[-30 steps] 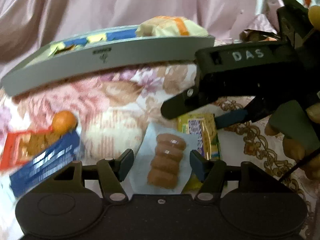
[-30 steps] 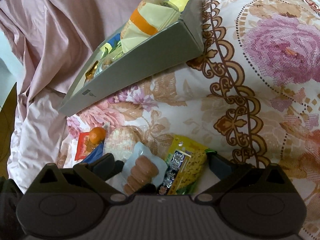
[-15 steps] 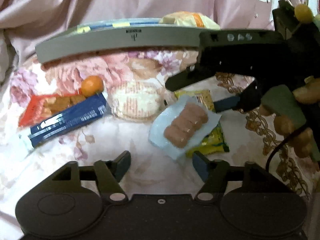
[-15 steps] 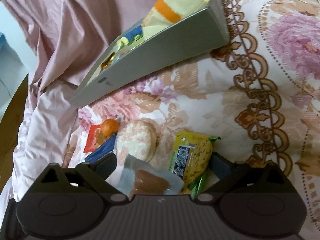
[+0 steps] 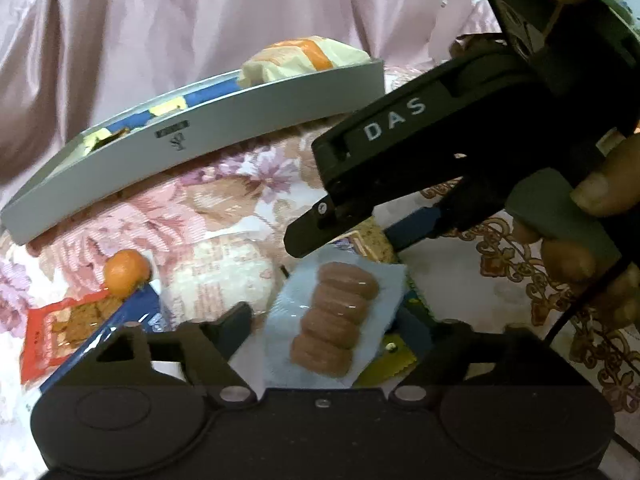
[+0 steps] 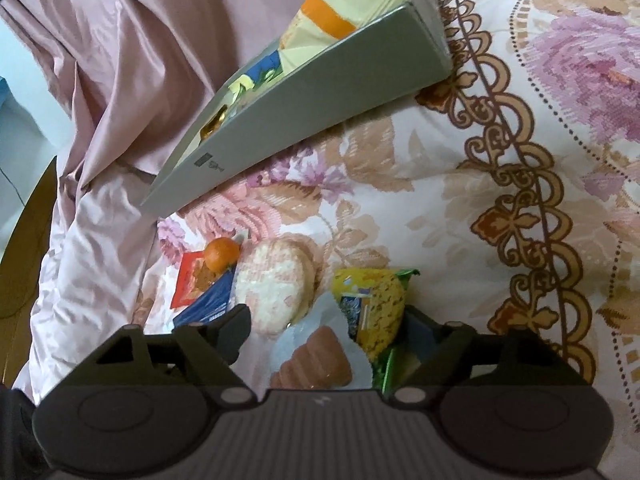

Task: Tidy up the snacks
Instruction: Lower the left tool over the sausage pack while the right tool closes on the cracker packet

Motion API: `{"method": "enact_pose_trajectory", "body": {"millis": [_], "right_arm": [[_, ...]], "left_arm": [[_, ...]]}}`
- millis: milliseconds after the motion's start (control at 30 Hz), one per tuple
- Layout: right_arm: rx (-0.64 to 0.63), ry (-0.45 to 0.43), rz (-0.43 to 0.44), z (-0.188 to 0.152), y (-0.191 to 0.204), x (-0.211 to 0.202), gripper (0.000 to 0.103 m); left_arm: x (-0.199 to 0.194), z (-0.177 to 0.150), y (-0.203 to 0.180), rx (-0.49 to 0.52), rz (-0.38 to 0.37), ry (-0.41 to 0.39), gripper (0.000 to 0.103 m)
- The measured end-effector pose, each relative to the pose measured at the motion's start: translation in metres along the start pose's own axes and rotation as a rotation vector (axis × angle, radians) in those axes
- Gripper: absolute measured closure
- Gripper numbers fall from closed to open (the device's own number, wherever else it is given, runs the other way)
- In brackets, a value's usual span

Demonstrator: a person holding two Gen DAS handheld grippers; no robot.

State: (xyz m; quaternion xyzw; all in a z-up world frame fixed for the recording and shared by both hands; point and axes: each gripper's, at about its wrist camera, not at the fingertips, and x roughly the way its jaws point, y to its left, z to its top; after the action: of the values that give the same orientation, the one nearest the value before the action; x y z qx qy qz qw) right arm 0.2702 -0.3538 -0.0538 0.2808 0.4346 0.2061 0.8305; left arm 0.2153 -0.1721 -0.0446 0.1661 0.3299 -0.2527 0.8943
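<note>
Inside grey tray [image 6: 320, 92], yellow-orange packet [image 6: 336, 16], blue-yellow wrappers [image 6: 260, 74]

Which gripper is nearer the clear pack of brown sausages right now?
Left, narrowly. The left gripper is open with the clear pack of brown sausages between its fingers. The right gripper, also open, hovers above the pack, over its far end.

Grey box [image 6: 320, 92], cream-orange wrapper [image 6: 332, 12] inside, pink-brown floral bedspread [image 6: 520, 160], mauve sheet [image 6: 120, 40], orange fruit [image 6: 221, 254], red packet [image 5: 48, 332], blue packet [image 5: 132, 316], yellow packet [image 6: 372, 300], brown sausages [image 5: 334, 316] in pale blue pack.
</note>
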Motion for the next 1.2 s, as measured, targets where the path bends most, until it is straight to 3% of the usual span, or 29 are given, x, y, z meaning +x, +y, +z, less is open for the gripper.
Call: {"method": "enact_pose_trajectory", "body": {"millis": [200, 367, 467, 633, 800, 933, 1033, 1200], "right_arm": [[0.017, -0.026, -0.02, 0.002, -0.005, 0.0, 0.039], [0.018, -0.034, -0.037, 0.002, -0.006, 0.001, 0.058], [0.005, -0.032, -0.045, 0.001, -0.005, 0.001, 0.065], [-0.029, -0.008, -0.034, -0.002, 0.0, 0.006, 0.065], [-0.031, 0.002, -0.034, -0.005, 0.005, 0.006, 0.06], [-0.041, 0.001, -0.044, -0.006, 0.006, 0.005, 0.059], [-0.029, -0.001, -0.037, -0.004, 0.004, 0.004, 0.058], [-0.016, -0.003, -0.027, -0.003, 0.001, 0.005, 0.058]], "left_arm": [[-0.002, -0.004, 0.008, -0.078, 0.006, 0.006, 0.035], [-0.012, -0.014, 0.021, -0.203, 0.037, 0.054, 0.042], [-0.017, -0.027, 0.029, -0.282, 0.053, 0.107, 0.054], [-0.035, -0.044, 0.033, -0.311, 0.071, 0.089, 0.054], [-0.038, -0.037, 0.03, -0.277, 0.099, 0.043, 0.038], [-0.026, -0.02, 0.021, -0.184, 0.094, 0.021, 0.026], [-0.01, -0.011, 0.018, -0.137, 0.095, 0.046, 0.026], [-0.005, -0.007, 0.031, -0.214, 0.052, 0.042, 0.035]]}}
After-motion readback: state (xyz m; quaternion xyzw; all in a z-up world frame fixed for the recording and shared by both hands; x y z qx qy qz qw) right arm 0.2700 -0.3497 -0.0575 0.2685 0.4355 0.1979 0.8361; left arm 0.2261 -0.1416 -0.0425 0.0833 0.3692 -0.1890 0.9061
